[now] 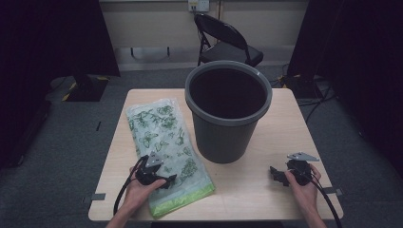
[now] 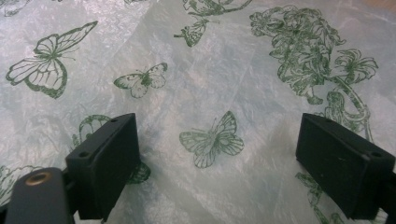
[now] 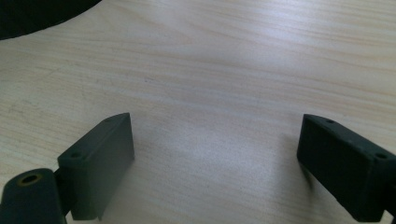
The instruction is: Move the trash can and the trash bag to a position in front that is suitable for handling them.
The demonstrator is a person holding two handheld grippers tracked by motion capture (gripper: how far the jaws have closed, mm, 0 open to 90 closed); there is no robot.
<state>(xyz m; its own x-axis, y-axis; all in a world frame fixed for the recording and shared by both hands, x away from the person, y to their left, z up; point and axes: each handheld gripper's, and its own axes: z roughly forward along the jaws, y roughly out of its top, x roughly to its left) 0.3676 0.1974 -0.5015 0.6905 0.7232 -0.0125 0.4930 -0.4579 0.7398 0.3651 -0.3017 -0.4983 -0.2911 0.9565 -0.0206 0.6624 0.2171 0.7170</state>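
I hold left hand-held gripper (image 1: 164,178) jaws apart over the folded butterfly-print bag (image 1: 166,142) near the desk (image 1: 266,185) front-left corner, ready to pinch | right hand-held gripper (image 1: 280,175) jaws apart, empty, front-right edge | bin (image 1: 228,128) mid-desk, likely awaiting lining

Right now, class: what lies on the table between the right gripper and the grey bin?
Nothing: in the high view, bare wooden table separates the right gripper from the bin. The right gripper view shows bare wood too.
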